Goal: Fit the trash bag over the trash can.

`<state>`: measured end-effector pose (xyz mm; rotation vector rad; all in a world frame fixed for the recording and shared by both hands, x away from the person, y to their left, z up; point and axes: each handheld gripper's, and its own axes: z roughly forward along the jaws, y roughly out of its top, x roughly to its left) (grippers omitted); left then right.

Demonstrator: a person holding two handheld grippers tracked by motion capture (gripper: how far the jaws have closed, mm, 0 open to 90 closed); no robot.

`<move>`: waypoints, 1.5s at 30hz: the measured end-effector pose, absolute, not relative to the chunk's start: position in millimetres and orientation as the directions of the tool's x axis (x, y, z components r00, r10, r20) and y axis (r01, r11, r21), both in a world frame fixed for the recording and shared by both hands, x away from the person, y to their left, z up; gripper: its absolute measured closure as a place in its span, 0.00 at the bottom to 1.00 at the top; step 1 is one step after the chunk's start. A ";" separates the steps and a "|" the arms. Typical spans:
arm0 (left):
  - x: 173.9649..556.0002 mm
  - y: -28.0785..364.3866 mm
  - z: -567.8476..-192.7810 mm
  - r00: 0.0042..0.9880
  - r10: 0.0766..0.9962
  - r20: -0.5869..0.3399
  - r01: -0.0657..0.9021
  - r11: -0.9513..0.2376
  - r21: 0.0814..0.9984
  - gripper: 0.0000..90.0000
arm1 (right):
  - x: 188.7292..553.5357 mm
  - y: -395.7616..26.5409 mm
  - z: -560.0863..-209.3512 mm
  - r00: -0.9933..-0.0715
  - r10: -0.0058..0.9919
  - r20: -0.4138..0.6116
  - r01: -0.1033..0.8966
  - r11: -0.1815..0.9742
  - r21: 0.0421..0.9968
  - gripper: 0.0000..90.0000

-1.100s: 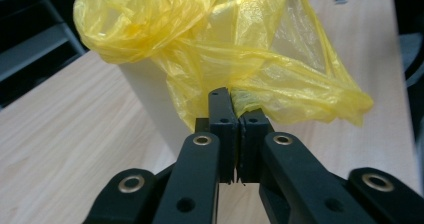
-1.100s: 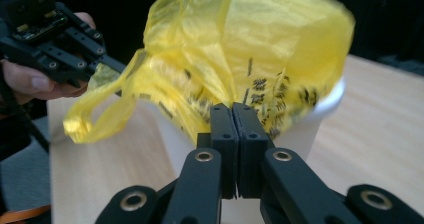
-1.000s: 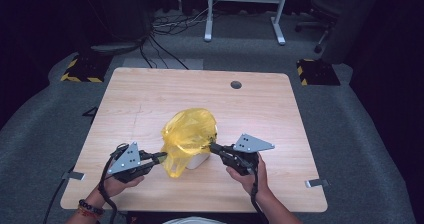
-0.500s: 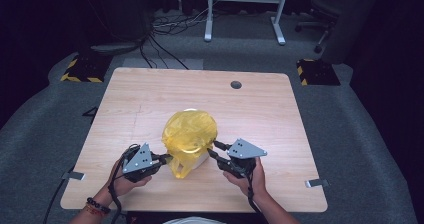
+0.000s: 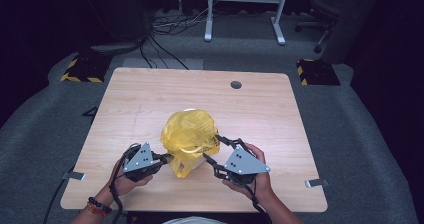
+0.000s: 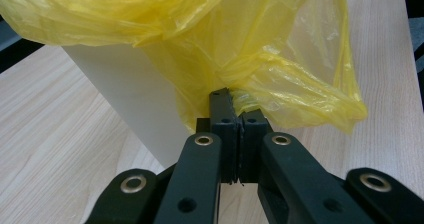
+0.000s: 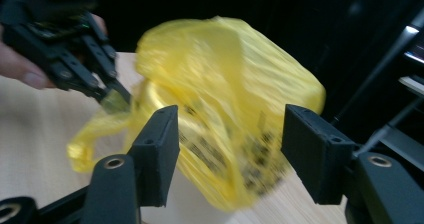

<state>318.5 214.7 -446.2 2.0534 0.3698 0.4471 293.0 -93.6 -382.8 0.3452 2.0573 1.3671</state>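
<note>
The yellow plastic bag [image 5: 189,134] sits near the middle of the wooden table [image 5: 150,94], a little toward the near edge, draped over a white box-like container [image 6: 130,99] whose pale side shows below the film. The work in hand looks like pulling the bag down around that container, or off it; which of the two the frames do not settle.

The left gripper [image 5: 167,159] has its jaws pinched tight on a gathered fold of the bag at its near left corner, the film bunching just beyond the tips in the left gripper view. The right gripper [image 5: 215,150] has just been opening; its jaws now stand apart at the bag's right side, and in the right gripper view the film hangs between them without either pad pressing on it.

The next move probably calls for the right gripper to find a fresh hold on the bag's right edge while the left keeps tension, so the thin film does not slip or tear and the light container does not tip.

Nothing else lies on the table but a small round hole [image 5: 236,84] near the far edge. Beyond it stand a desk frame [image 5: 245,9] and an office chair [image 5: 327,4], well apart from the work.
</note>
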 end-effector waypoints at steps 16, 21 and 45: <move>322.4 213.6 -447.9 0.886 0.433 0.165 0.078 -0.490 0.868 0.99 | 310.0 -26.1 -371.2 -0.825 0.311 -0.472 -0.198 0.623 0.757 0.77; 322.4 214.2 -448.0 0.887 0.432 0.163 0.078 -0.488 0.869 0.99 | 312.6 -24.7 -369.5 -0.836 0.318 -0.448 -0.179 0.615 0.768 1.00; 322.0 212.9 -448.0 0.891 0.427 0.155 0.079 -0.481 0.873 0.99 | 323.3 -42.9 -360.6 -0.855 0.233 -0.462 -0.184 0.698 0.692 0.58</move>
